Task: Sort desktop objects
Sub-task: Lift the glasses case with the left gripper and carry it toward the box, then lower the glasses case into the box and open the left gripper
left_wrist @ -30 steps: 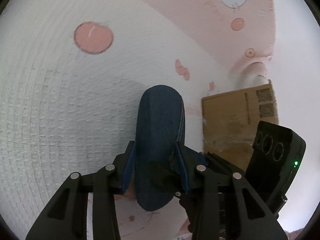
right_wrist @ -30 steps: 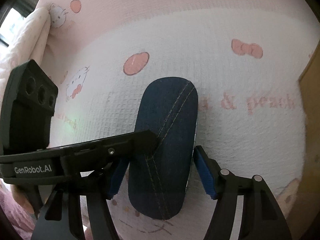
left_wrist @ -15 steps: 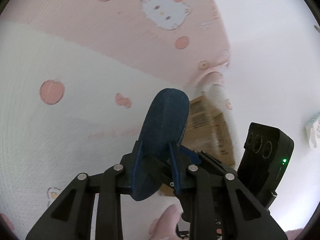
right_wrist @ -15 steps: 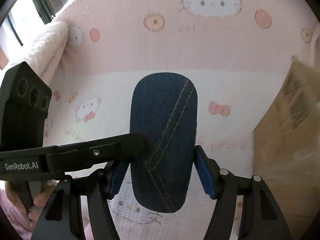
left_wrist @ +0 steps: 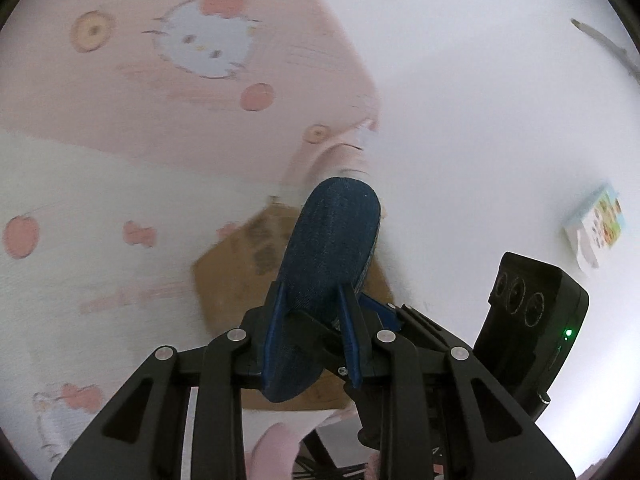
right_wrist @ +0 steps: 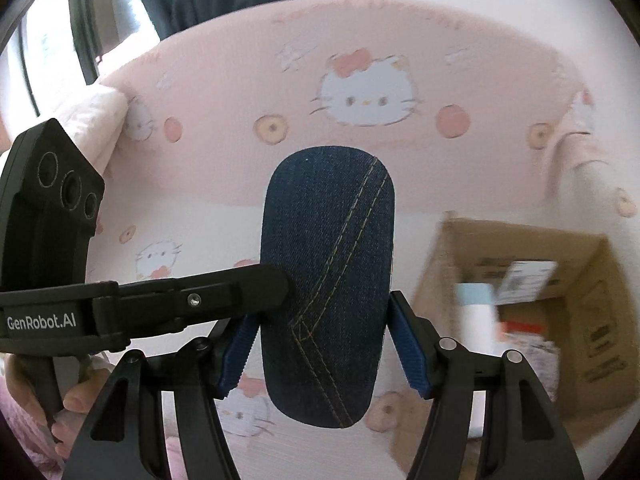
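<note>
An oblong dark blue denim case (left_wrist: 332, 256) with tan stitching hangs in the air, held from both sides. My left gripper (left_wrist: 312, 300) is shut on its thin edges near the lower end. My right gripper (right_wrist: 324, 336) is shut across the case's (right_wrist: 328, 272) wide face, a blue pad on each long edge. In the right wrist view, the left gripper's finger (right_wrist: 240, 290) crosses from the left onto the case. The case's underside is hidden.
An open cardboard box (right_wrist: 580, 292) with a white bottle and packets inside sits on the pink and white cat-print blanket (right_wrist: 360, 152), below and right of the case. A white wall (left_wrist: 500, 120) lies beyond. A hand (right_wrist: 68, 400) holds the left gripper.
Both grippers have risen together with the case, lifting it off the blanket. The left jaws closed tighter on it. The box's open inside has come into the right wrist view.
</note>
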